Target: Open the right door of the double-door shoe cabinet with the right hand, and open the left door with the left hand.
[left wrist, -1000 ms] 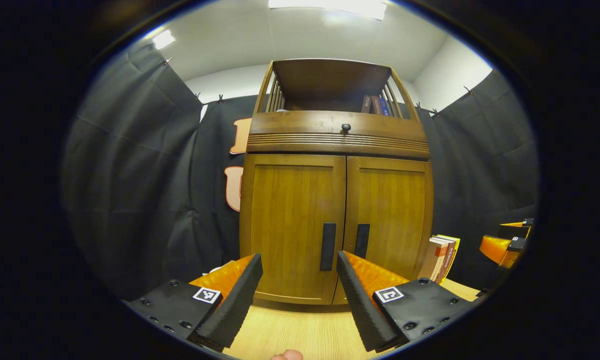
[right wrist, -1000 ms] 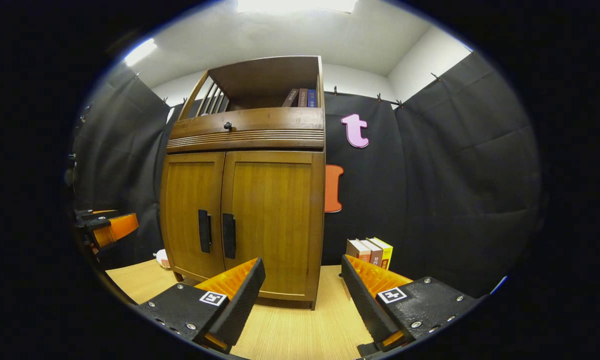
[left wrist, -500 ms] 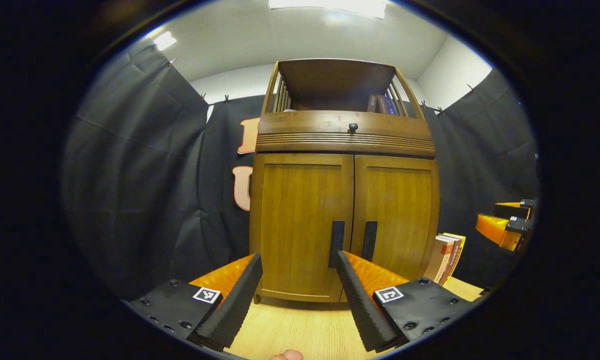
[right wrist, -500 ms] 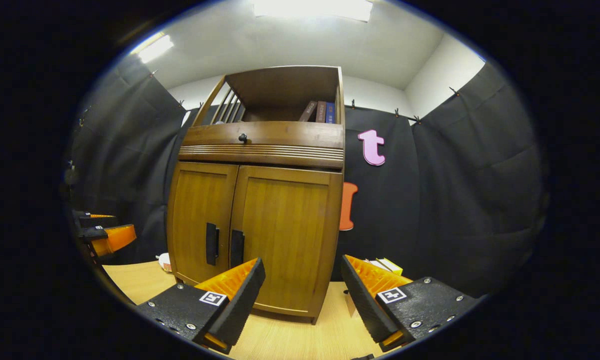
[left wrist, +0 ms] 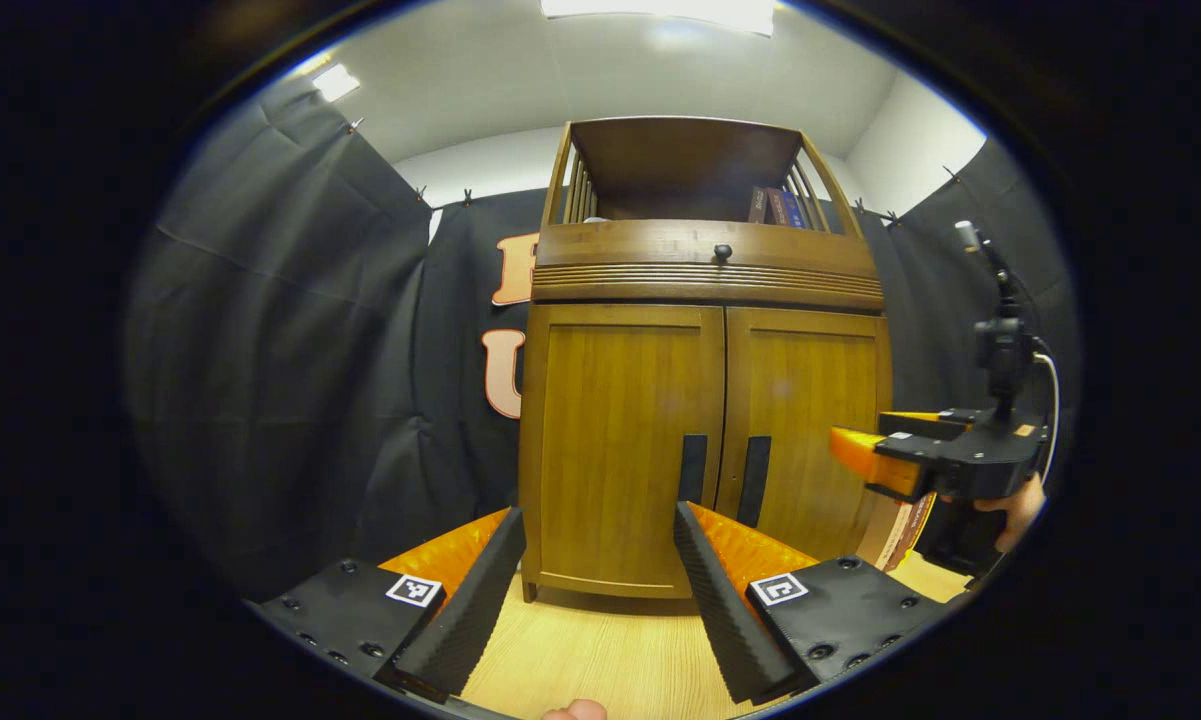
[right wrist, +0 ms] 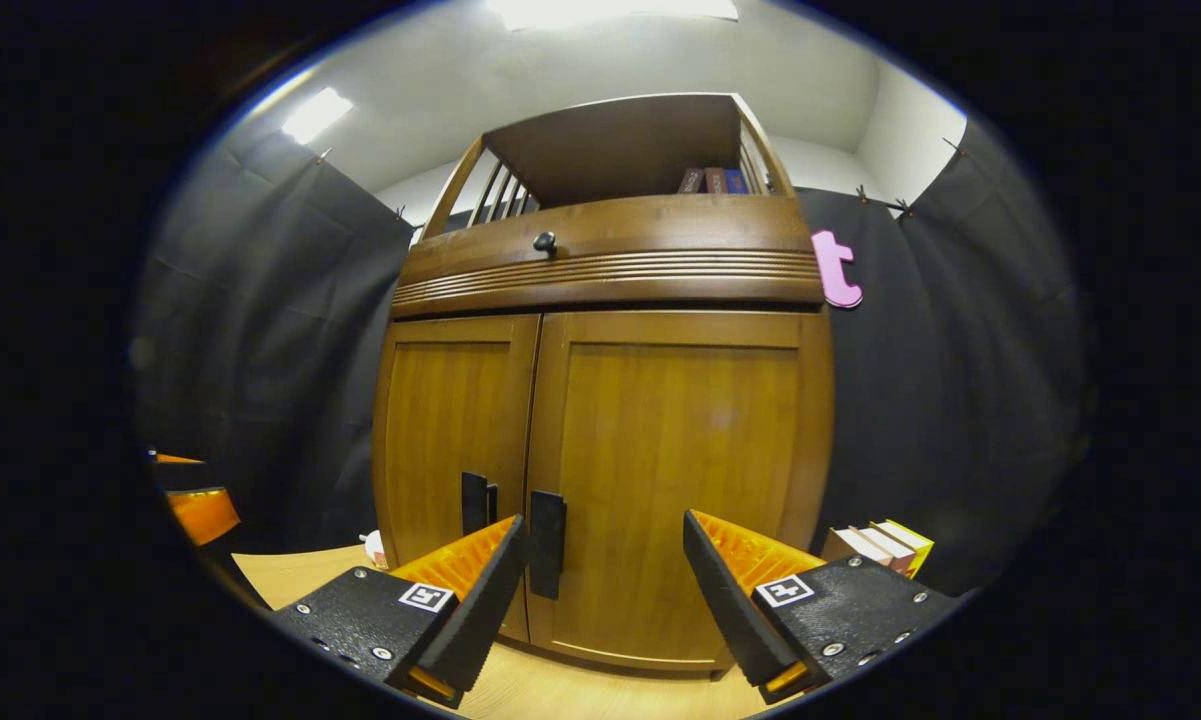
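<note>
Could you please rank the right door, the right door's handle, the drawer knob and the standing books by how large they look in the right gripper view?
1. right door
2. standing books, partly hidden behind the tool's finger
3. handle
4. drawer knob

The books and handle look close in size, so their order is unsure.

A light wooden worktop (left wrist: pixel 600 650) ran along the bottom of both views. A few books (right wrist: pixel 875 543) stood in a row on it, just beside the furniture, before the black cloth wall (left wrist: pixel 280 370). More books (right wrist: pixel 710 181) leaned in the open top shelf. Bright ceiling lights (left wrist: pixel 660 10) glared overhead.
</note>
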The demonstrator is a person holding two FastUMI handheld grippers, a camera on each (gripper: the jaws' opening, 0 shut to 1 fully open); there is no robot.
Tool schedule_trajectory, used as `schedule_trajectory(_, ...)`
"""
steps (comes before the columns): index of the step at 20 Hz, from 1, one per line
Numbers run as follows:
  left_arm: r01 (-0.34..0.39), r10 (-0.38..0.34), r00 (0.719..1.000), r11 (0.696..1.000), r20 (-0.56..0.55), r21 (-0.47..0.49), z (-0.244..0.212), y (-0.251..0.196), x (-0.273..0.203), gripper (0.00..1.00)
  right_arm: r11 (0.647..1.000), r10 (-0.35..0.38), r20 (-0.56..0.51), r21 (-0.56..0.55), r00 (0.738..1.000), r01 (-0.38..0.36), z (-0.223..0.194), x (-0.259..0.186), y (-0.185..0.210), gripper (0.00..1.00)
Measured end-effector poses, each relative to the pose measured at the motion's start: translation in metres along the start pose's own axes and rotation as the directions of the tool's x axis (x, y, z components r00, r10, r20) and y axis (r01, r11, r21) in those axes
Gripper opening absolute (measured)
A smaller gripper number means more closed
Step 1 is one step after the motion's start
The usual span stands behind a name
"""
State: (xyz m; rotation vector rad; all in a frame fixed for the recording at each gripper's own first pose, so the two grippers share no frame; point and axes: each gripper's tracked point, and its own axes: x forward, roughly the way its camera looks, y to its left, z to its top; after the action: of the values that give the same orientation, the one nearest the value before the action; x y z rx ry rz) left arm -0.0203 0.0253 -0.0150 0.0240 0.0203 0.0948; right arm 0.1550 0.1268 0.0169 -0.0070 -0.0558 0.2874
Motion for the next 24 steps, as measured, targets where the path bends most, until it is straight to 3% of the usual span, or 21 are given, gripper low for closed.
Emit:
schedule_trajectory(2, -0.018, 0.018, 1.0, 1.0, -0.008, -0.006, -0.003, 0.008, -0.001, 0.94, 1.0, 0.022, -0.049, 0.02, 0.999, -0.021, -0.019, 0.03, 0.013, 0.94)
schedule_trajectory(3, -0.029, 0.028, 1.0, 1.0, -0.011, -0.011, -0.004, 0.012, -0.002, 0.96, 0.999, 0.023, -0.074, 0.027, 0.997, -0.022, -0.031, 0.045, 0.017, 0.98)
schedule_trajectory(4, -0.038, 0.037, 0.999, 0.999, -0.016, -0.013, -0.004, 0.016, -0.003, 0.93, 0.999, 0.022, -0.093, 0.033, 0.995, -0.019, -0.041, 0.055, 0.019, 0.98)
schedule_trajectory(6, -0.061, 0.06, 0.998, 0.998, -0.018, -0.009, -0.007, 0.025, -0.004, 0.93, 0.999, 0.014, -0.129, 0.049, 0.992, -0.008, -0.061, 0.076, 0.019, 0.94)
schedule_trajectory(7, -0.075, 0.075, 0.997, 0.997, -0.018, -0.006, -0.007, 0.031, -0.005, 0.93, 0.998, 0.01, -0.14, 0.058, 0.99, -0.002, -0.069, 0.086, 0.02, 0.98)
schedule_trajectory(12, -0.13, 0.13, 0.991, 0.991, -0.018, 0.003, -0.008, 0.056, -0.004, 0.93, 0.998, -0.01, -0.154, 0.06, 0.988, 0.019, -0.081, 0.096, 0.025, 0.94)
schedule_trajectory(13, -0.138, 0.138, 0.99, 0.99, -0.014, 0.013, -0.006, 0.06, -0.003, 0.99, 0.998, -0.025, -0.162, 0.05, 0.986, 0.033, -0.084, 0.098, 0.025, 0.98)
schedule_trajectory(14, -0.149, 0.149, 0.989, 0.989, -0.011, 0.021, -0.007, 0.065, -0.004, 0.96, 0.998, -0.047, -0.156, 0.037, 0.987, 0.054, -0.084, 0.097, 0.022, 0.9)
schedule_trajectory(15, -0.158, 0.159, 0.987, 0.987, -0.011, 0.023, -0.008, 0.07, -0.004, 0.96, 0.998, -0.06, -0.146, 0.02, 0.988, 0.063, -0.084, 0.1, 0.021, 0.96)
schedule_trajectory(17, -0.17, 0.17, 0.985, 0.985, -0.015, 0.022, -0.011, 0.078, -0.003, 0.93, 0.994, -0.104, -0.13, -0.032, 0.986, 0.101, -0.085, 0.105, 0.015, 0.87)
schedule_trajectory(19, -0.177, 0.178, 0.984, 0.984, -0.018, 0.018, -0.011, 0.081, -0.002, 0.99, 0.994, -0.11, -0.119, -0.03, 0.987, 0.107, -0.086, 0.105, 0.017, 0.76)
schedule_trajectory(20, -0.179, 0.179, 0.984, 0.984, -0.02, 0.017, -0.013, 0.081, -0.002, 0.99, 0.994, -0.106, -0.119, -0.028, 0.987, 0.104, -0.089, 0.107, 0.019, 0.75)
schedule_trajectory(22, -0.177, 0.177, 0.984, 0.984, -0.022, 0.014, -0.014, 0.08, -0.002, 0.96, 0.996, -0.088, -0.109, -0.019, 0.99, 0.086, -0.091, 0.106, 0.025, 0.59)
schedule_trajectory(23, -0.172, 0.172, 0.985, 0.985, -0.022, 0.015, -0.013, 0.079, -0.001, 0.93, 0.999, -0.054, -0.16, -0.005, 0.986, 0.054, -0.101, 0.108, 0.031, 0.51)
schedule_trajectory(24, -0.166, 0.167, 0.986, 0.986, -0.019, 0.018, -0.013, 0.077, -0.001, 0.99, 0.998, -0.057, -0.125, 0.019, 0.991, 0.06, -0.092, 0.104, 0.03, 0.43)
